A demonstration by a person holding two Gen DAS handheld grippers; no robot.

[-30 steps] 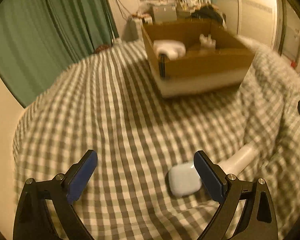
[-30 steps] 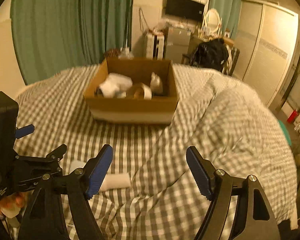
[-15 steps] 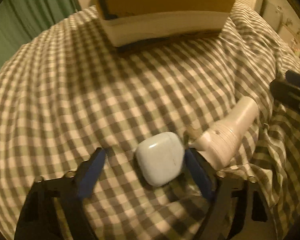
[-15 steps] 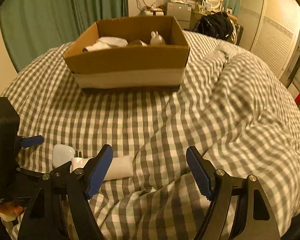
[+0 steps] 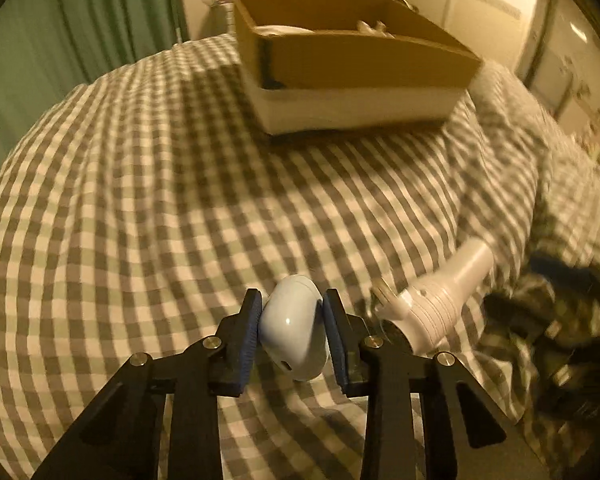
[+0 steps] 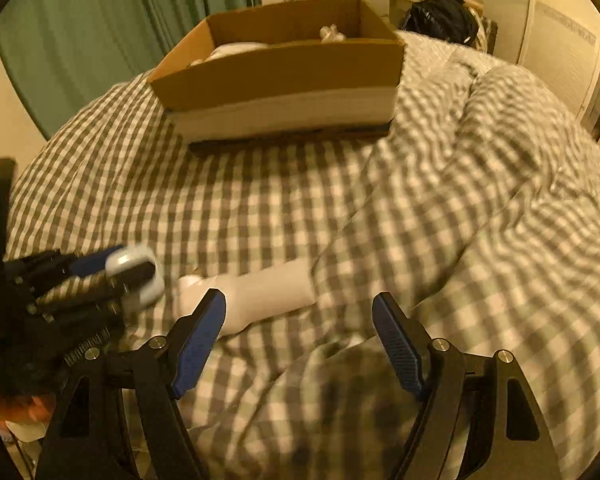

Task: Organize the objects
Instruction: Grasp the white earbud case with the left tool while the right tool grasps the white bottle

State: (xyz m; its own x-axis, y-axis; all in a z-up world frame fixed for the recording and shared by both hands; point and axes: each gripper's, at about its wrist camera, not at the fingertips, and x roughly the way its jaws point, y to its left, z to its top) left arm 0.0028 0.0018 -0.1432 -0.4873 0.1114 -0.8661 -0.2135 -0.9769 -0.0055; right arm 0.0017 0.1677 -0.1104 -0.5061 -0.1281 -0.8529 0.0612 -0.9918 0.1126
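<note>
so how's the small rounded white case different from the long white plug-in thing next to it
The small rounded white case is short and pebble-shaped; the long white plug-in device is stretched out, with ribs and a tapered end. The case sits between the closing jaws of the left gripper; the device lies loose on the checked bedcover. Both are glossy white plastic.

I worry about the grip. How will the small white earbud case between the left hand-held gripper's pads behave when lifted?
The earbud case looks smooth, glossy and rounded, so it may slip or twist between the closing pads of the left hand-held gripper. It seems rigid and probably light. The soft checked blanket should cushion a drop.
</note>
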